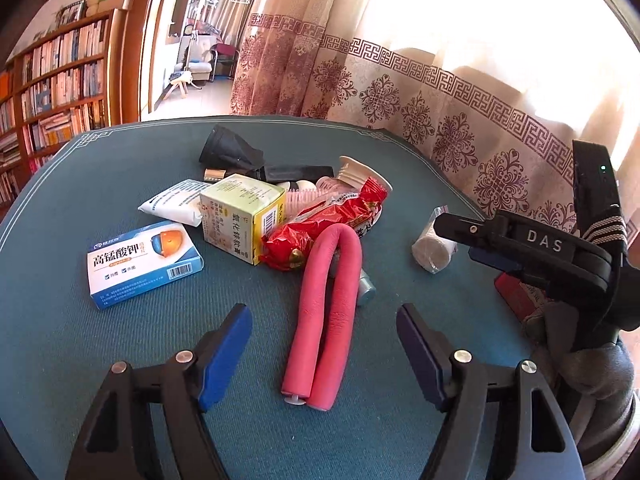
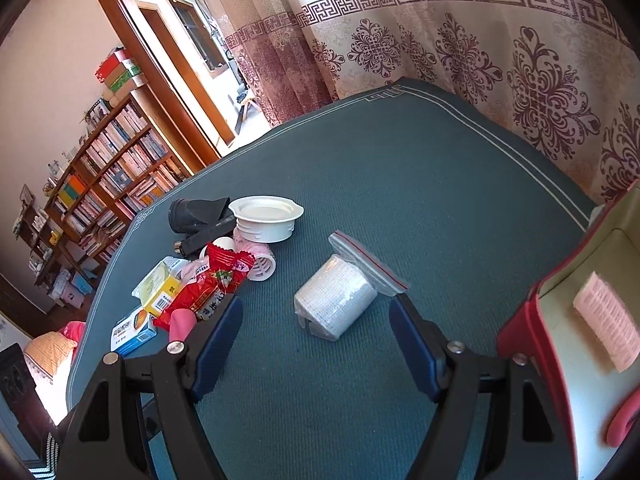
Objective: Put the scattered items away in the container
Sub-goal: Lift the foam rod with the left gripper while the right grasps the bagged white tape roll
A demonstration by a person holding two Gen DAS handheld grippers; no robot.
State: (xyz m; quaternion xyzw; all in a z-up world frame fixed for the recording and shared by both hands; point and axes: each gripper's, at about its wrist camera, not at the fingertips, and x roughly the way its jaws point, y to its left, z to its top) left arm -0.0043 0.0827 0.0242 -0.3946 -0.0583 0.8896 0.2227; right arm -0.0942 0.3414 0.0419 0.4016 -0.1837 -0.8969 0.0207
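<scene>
A bent pink foam roller (image 1: 324, 320) lies on the green table mat (image 1: 100, 360) between the fingers of my open left gripper (image 1: 322, 312); the pads do not touch it. Behind it sits a heap: a red snack packet (image 1: 320, 228), a yellow-green box (image 1: 240, 216), a blue-white box (image 1: 144, 264), a white pouch (image 1: 176, 204). In the right wrist view my open right gripper (image 2: 316, 304) hovers over a bagged white bandage roll (image 2: 336, 304), pads apart from it. The red container (image 2: 520, 320) stands at the right, holding a pink brush (image 2: 604, 320).
A white lid (image 2: 266, 218), a black pouch (image 2: 200, 210) and a pink hair roller (image 2: 260, 260) lie at the back of the heap. A small grey-blue cylinder (image 1: 366, 290) peeks from under the foam roller. Curtains (image 2: 520, 60) hang past the table's far edge; bookshelves (image 1: 60, 80) stand to the left.
</scene>
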